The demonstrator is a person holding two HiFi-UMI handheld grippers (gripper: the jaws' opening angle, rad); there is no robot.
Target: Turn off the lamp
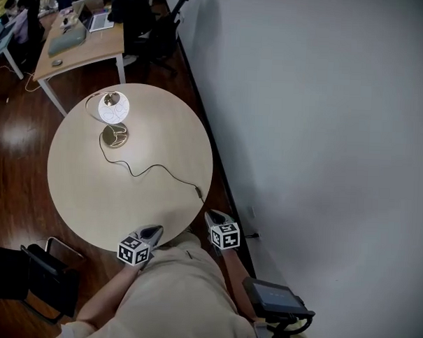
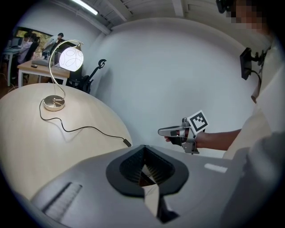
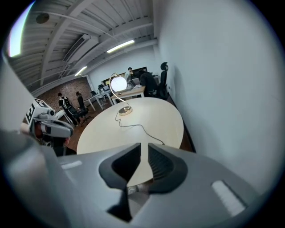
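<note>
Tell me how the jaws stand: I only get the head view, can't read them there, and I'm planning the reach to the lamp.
Observer: The left gripper has its jaws together, nothing between them.
Operator: And the right?
Observer: The right gripper shows a narrow gap between its jaws, also empty.
Operator: The lamp's shape, side on?
Observer: The lamp is a lit ball hung from a thin arch over a round base.

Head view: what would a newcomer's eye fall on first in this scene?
The lit lamp, its white globe glowing, stands on the far left part of the round table. Its black cord snakes across the top to the right edge. The left gripper and right gripper hover at the near edge.
</note>
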